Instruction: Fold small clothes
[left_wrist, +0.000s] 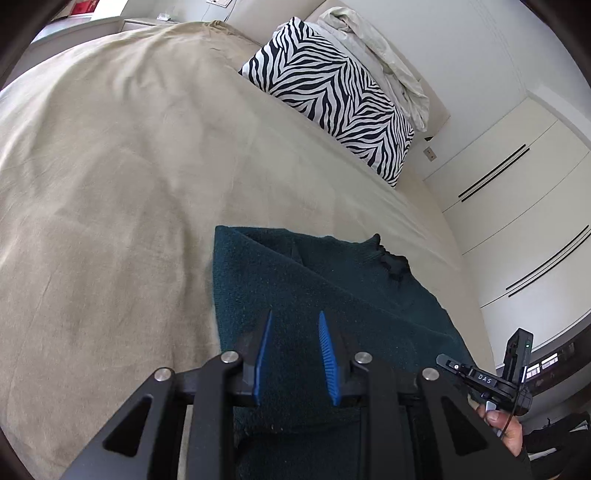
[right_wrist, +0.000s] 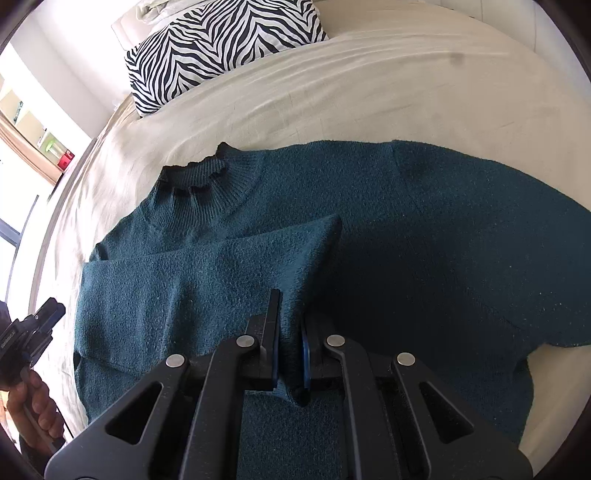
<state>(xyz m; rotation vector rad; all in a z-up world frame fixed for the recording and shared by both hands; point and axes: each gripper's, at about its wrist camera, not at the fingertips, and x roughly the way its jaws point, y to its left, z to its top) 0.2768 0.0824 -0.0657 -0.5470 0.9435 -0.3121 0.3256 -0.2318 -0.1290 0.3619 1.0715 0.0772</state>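
A dark teal knit sweater (right_wrist: 443, 240) lies spread on the bed, its ribbed collar (right_wrist: 207, 184) toward the pillow. One sleeve (right_wrist: 203, 266) is folded across the body. My right gripper (right_wrist: 291, 314) is shut on a raised pinch of the sweater's knit near its middle. My left gripper (left_wrist: 295, 314) hovers over the sweater (left_wrist: 332, 288) near its left edge, blue pads a narrow gap apart with nothing between them. In the right wrist view the left gripper (right_wrist: 44, 317) sits off the sweater's left side in a hand. The right gripper (left_wrist: 517, 369) shows at the lower right of the left wrist view.
The beige bedspread (left_wrist: 110, 166) stretches wide to the left of the sweater. A zebra-striped pillow (left_wrist: 332, 92) lies at the head of the bed, with crumpled pale bedding (left_wrist: 388, 55) behind it. White wardrobe doors (left_wrist: 517, 203) stand along the right.
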